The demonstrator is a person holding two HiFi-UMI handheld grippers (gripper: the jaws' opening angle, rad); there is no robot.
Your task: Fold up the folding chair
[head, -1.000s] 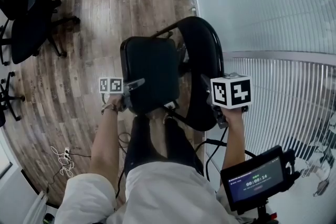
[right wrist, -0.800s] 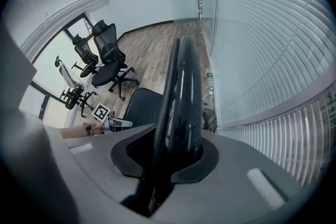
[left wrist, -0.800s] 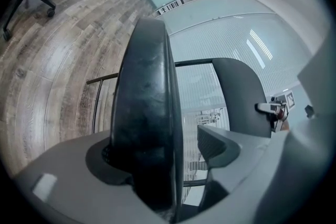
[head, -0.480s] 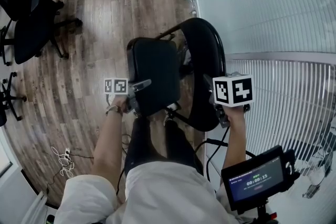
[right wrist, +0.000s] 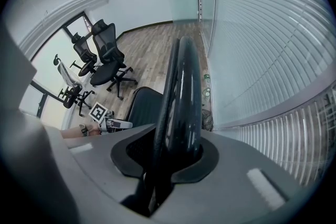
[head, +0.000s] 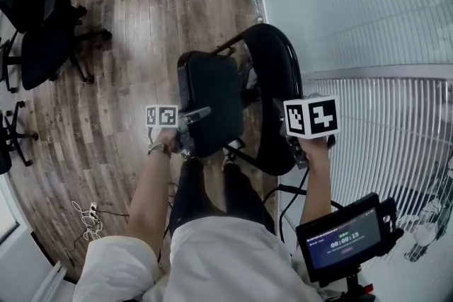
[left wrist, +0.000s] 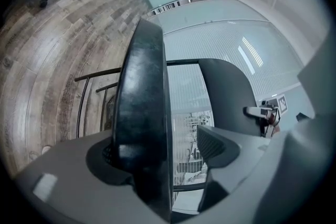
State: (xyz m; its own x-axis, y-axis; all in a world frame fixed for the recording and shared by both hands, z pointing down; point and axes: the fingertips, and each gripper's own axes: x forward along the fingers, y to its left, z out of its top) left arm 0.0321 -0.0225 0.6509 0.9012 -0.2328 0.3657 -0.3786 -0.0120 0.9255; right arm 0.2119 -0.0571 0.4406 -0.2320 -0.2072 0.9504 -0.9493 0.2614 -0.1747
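Wood floor (head: 141, 10), glass wall (head: 354, 3) at right. We note folding chair (head: 244, 53) beside wall, seat (head: 212, 92) tipped steeply up toward backrest (head: 272, 74). Left gripper (head: 192, 131): jaws spread, seat edge between, against one pad only. Right gripper (head: 290, 136): jaws pinching backrest rim.

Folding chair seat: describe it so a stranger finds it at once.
Beside the frosted glass wall stands a black folding chair. Its seat is the pad on the left, its near edge between the left gripper's jaws. It is flat and squarish, whereas the backrest beside it is a rounded arch.
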